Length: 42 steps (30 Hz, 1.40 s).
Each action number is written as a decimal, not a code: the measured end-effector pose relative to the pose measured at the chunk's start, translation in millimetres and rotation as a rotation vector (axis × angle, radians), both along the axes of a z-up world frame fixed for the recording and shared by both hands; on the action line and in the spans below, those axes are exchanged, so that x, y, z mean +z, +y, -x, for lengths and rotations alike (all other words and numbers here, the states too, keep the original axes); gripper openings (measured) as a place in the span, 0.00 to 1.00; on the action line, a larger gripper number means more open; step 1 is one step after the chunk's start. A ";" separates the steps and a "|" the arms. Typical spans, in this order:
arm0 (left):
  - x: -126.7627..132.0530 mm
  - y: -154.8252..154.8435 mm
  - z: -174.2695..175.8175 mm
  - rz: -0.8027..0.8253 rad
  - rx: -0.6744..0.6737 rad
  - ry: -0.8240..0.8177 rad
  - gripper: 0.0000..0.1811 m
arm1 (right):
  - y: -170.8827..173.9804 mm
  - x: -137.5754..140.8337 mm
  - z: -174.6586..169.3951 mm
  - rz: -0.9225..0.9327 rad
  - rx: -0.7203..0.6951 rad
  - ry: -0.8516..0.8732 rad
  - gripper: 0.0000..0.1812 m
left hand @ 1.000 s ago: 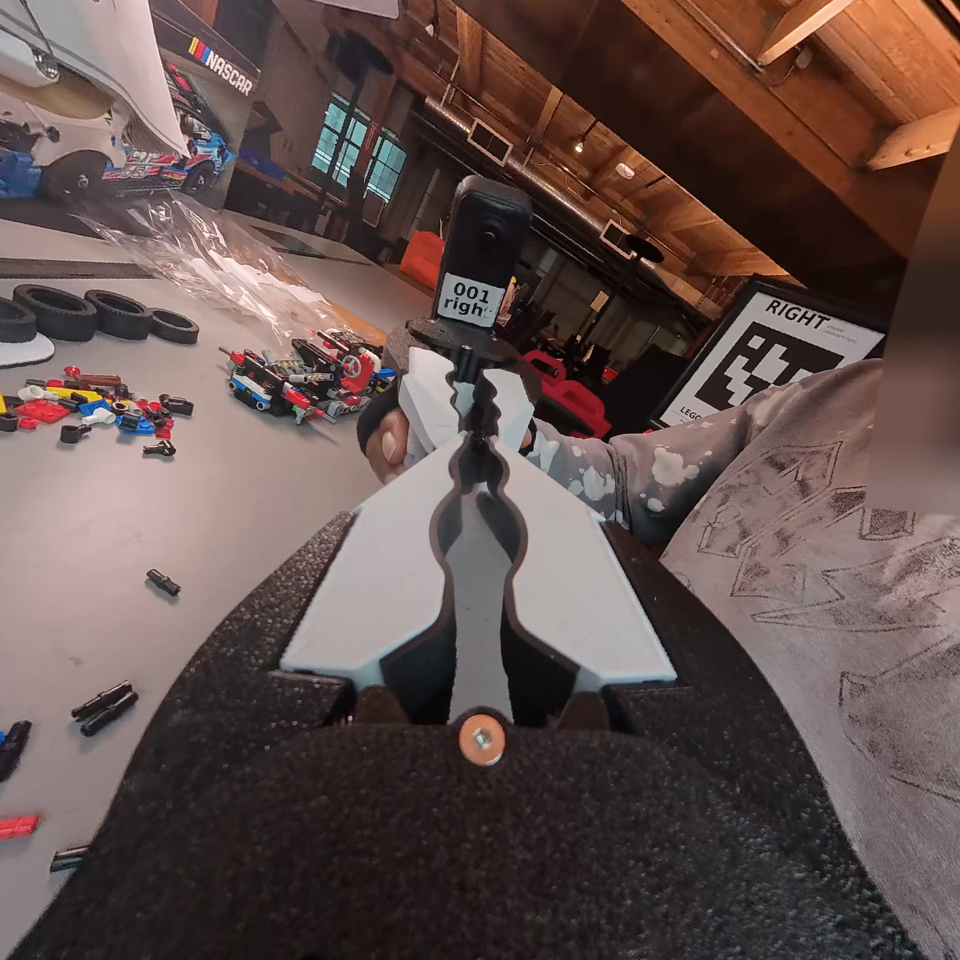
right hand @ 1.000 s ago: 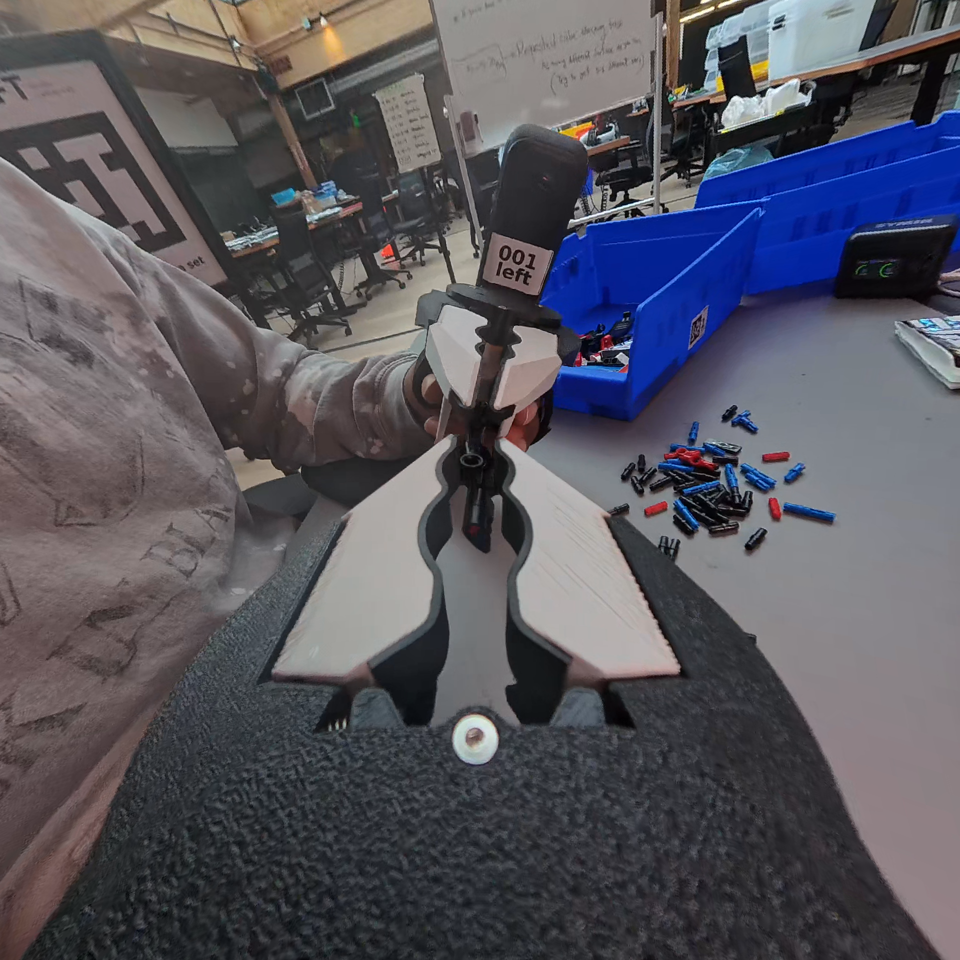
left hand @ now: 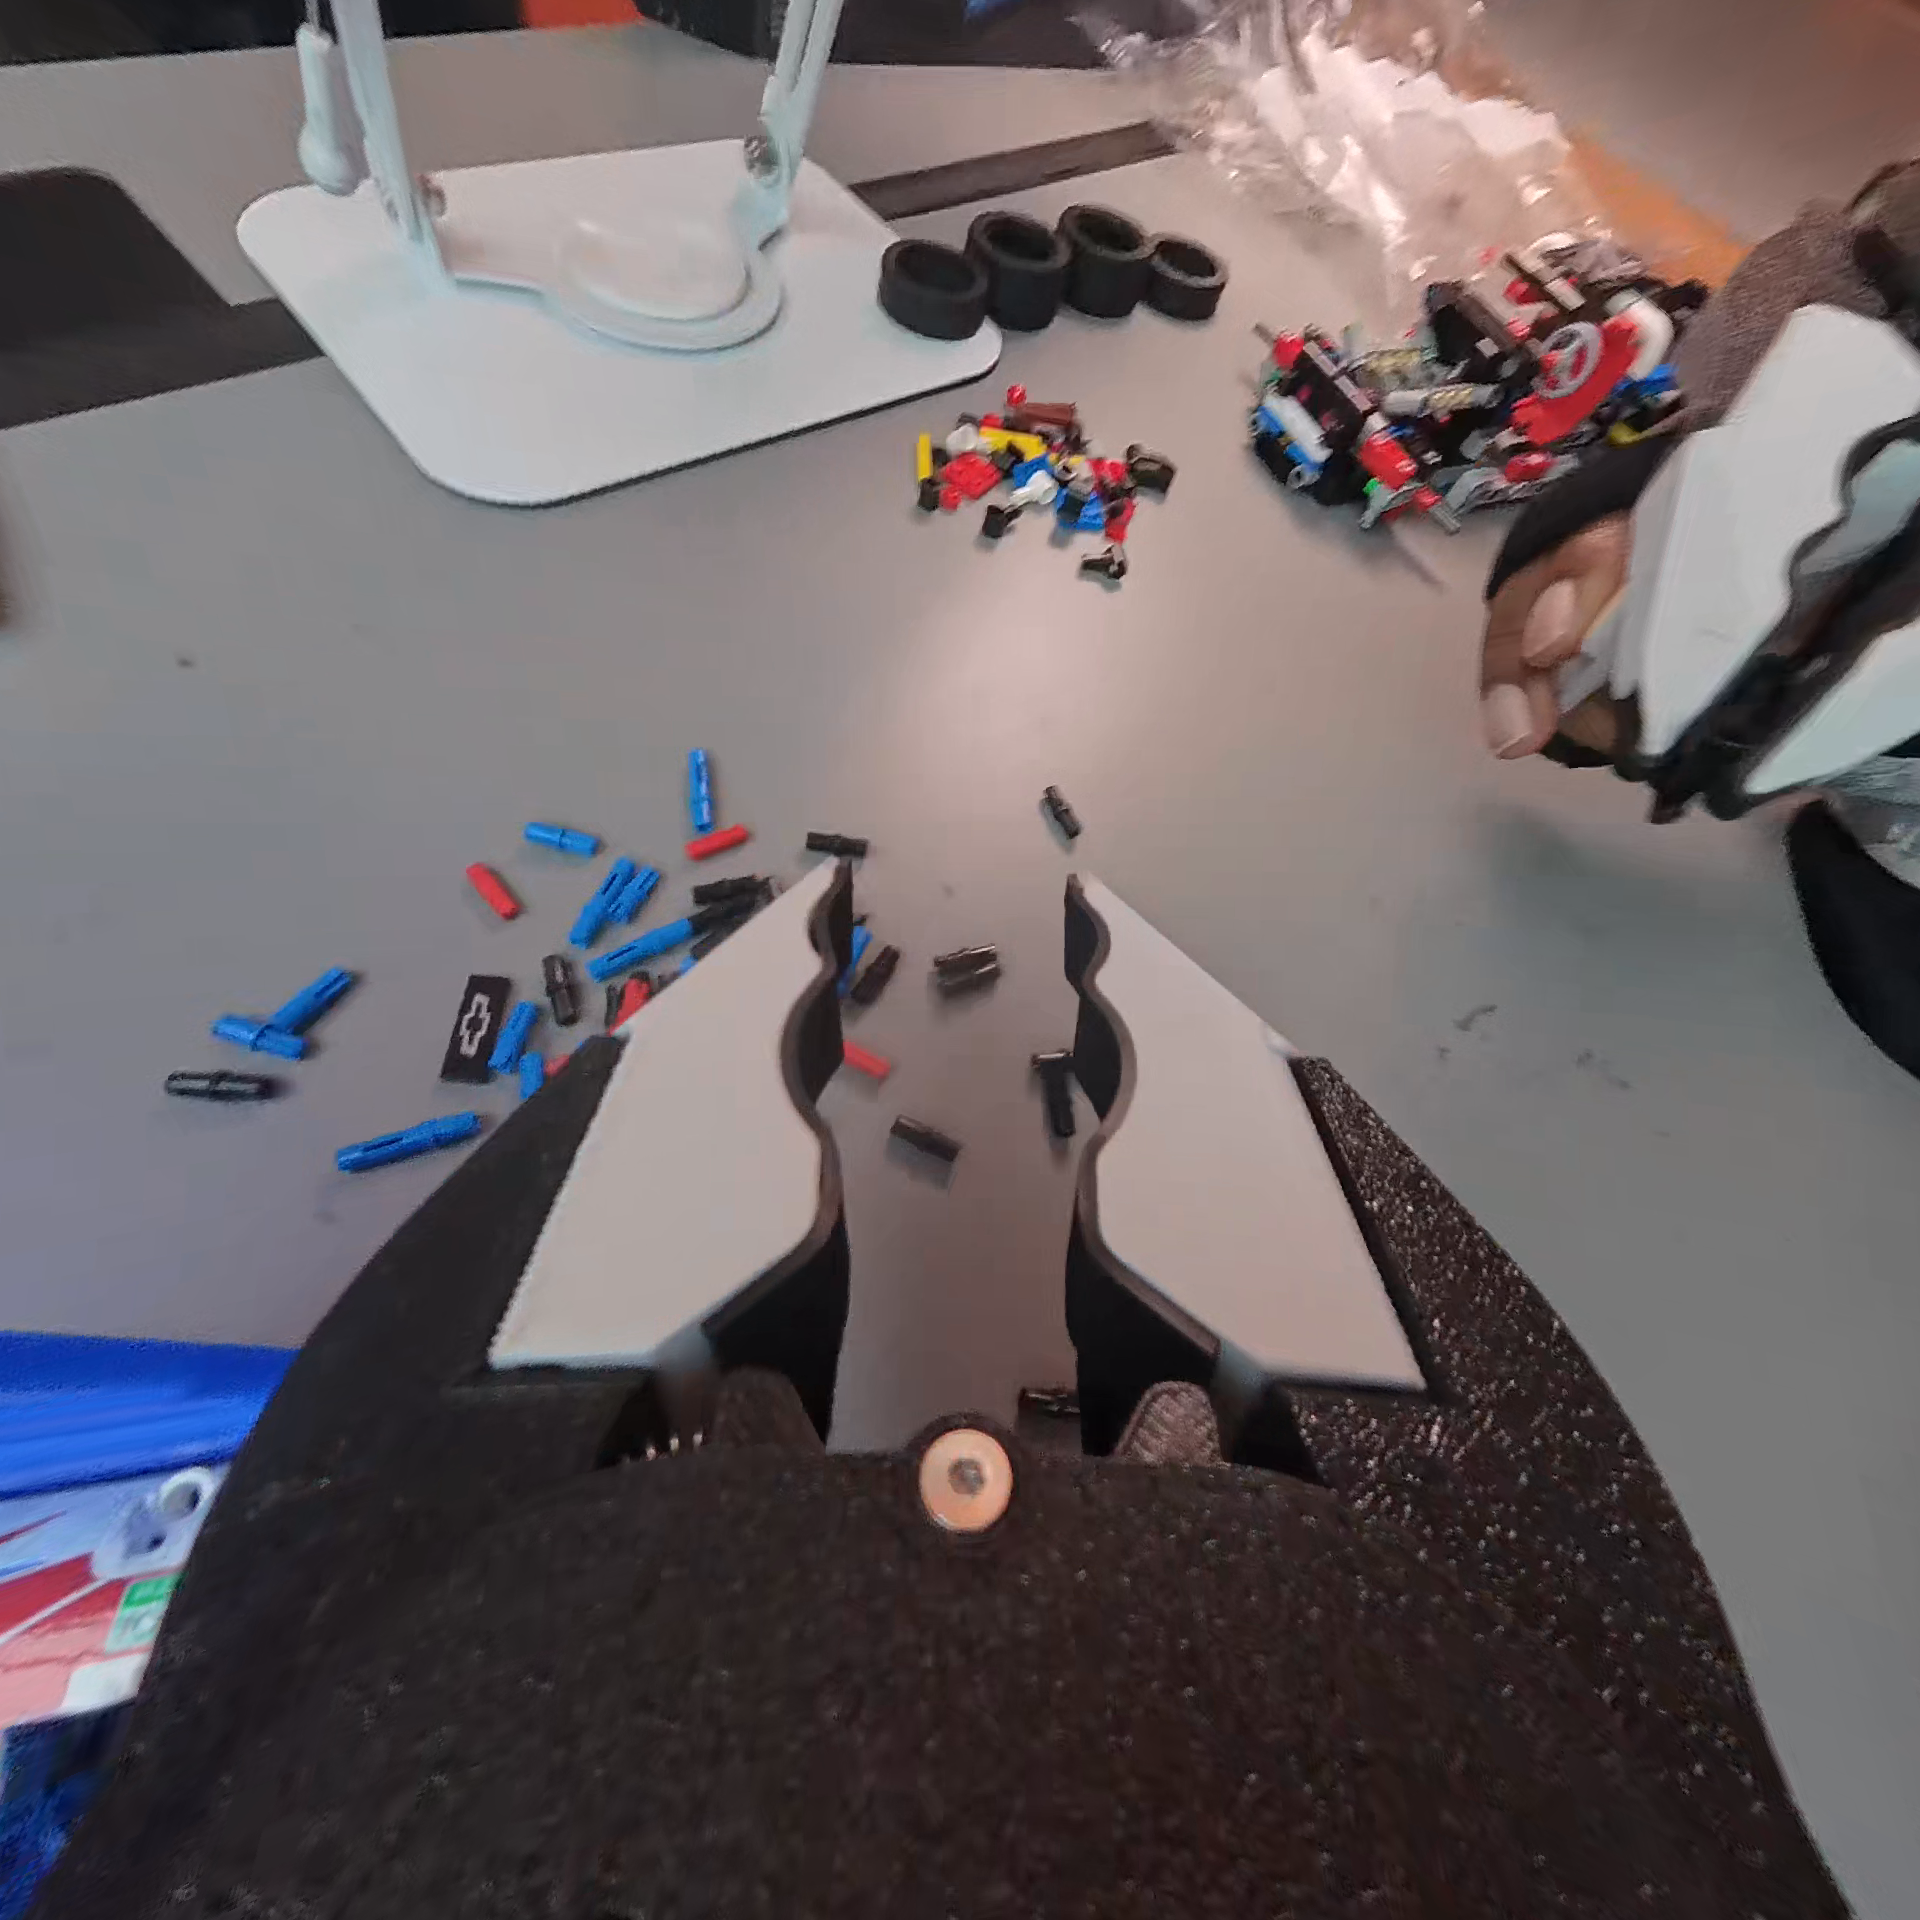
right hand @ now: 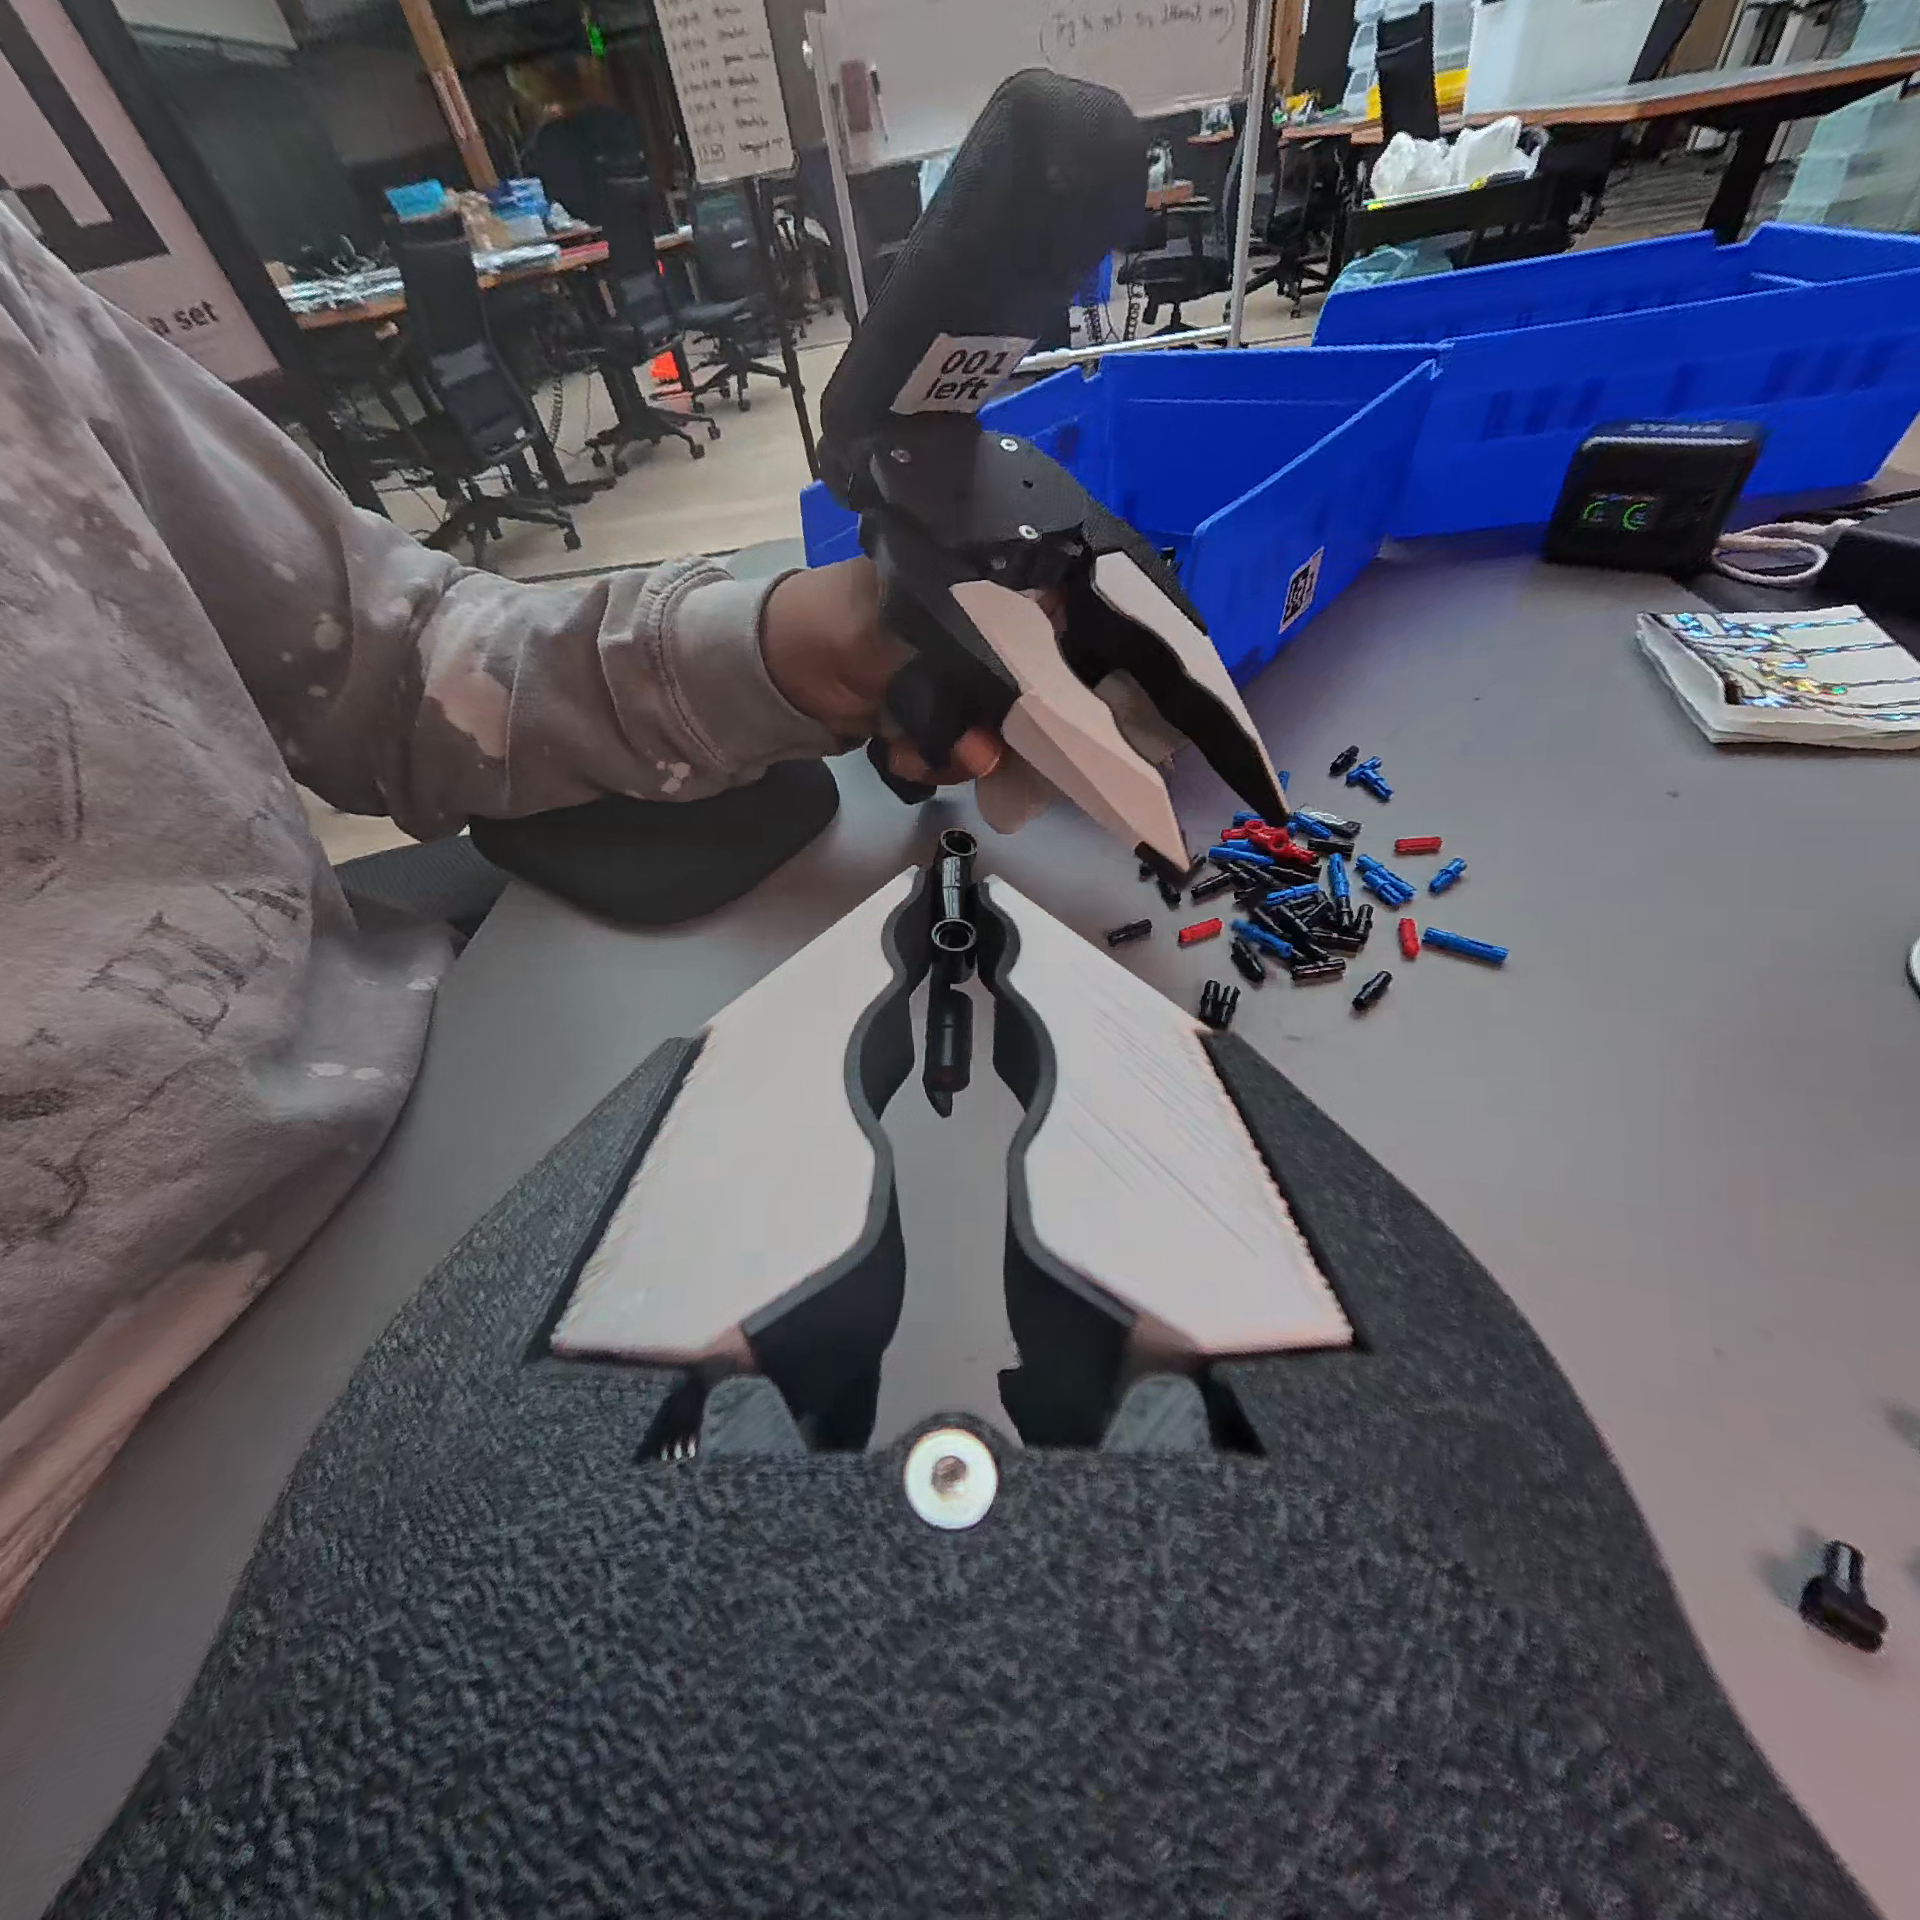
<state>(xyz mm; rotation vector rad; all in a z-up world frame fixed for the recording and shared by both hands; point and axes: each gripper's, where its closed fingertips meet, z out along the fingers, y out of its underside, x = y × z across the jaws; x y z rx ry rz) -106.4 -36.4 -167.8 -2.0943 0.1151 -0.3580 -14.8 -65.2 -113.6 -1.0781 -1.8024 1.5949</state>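
Note:
My left gripper is open and empty, pointing down at a scatter of small blue, red and black pins on the grey table. Several black pins lie between its jaws. In the right wrist view its tips hover at the near edge of the pin pile. My right gripper is shut on a black pin-and-connector piece, which stands up between its jaws above the table. It also shows at the right edge of the left wrist view.
A white stand base, a row of black tyres, a heap of small coloured bricks, a partly built model and a plastic bag lie beyond. Blue bins, a black display device and a booklet stand nearby.
My left gripper was shut and raised tip to tip with the right one; it has swung down to the pin pile and opened. The right gripper still holds the black piece.

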 end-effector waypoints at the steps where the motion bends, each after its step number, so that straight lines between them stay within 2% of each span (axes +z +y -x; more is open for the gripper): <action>1: 9.2 -0.9 -12.1 -0.041 -0.058 -0.046 0.22 | 0.0 3.0 0.6 0.010 -0.005 0.019 0.04; 5: 51.1 -20.9 -72.4 -0.162 -0.375 -0.363 0.21 | 0.6 25.6 4.6 0.153 -0.040 0.117 0.04; 8: 64.8 -31.5 -96.0 -0.219 -0.496 -0.424 0.18 | -8.6 36.4 5.5 0.279 -0.005 0.123 0.04; 10: 71.0 -37.2 -106.1 -0.248 -0.546 -0.437 0.10 | -12.9 33.5 9.1 0.288 -0.010 0.101 0.04; 12: 74.9 -36.9 -105.4 -0.282 -0.533 -0.438 0.00 | -15.0 34.2 9.4 0.295 -0.007 0.097 0.04; 14: 82.9 -39.5 -102.5 -0.318 -0.539 -0.474 0.00 | -12.5 37.0 7.6 0.309 -0.001 0.094 0.09; 18: 94.8 -39.9 -91.3 -0.379 -0.508 -0.494 0.00 | -7.9 42.6 2.2 0.340 0.017 0.111 0.09; 27: 90.2 -39.7 -95.3 -0.374 -0.512 -0.455 0.00 | -11.3 44.3 0.4 0.362 0.045 0.109 0.04; 30: 94.6 -40.3 -94.5 -0.388 -0.514 -0.489 0.10 | -15.3 38.0 0.1 0.317 0.057 0.081 0.04; 34: 92.8 -43.5 -97.7 -0.363 -0.544 -0.500 0.03 | -22.3 34.1 0.8 0.304 0.076 0.066 0.04; 42: 91.6 -37.1 -91.8 -0.314 -0.493 -0.529 0.02 | -15.1 33.4 4.7 0.347 0.070 0.076 0.04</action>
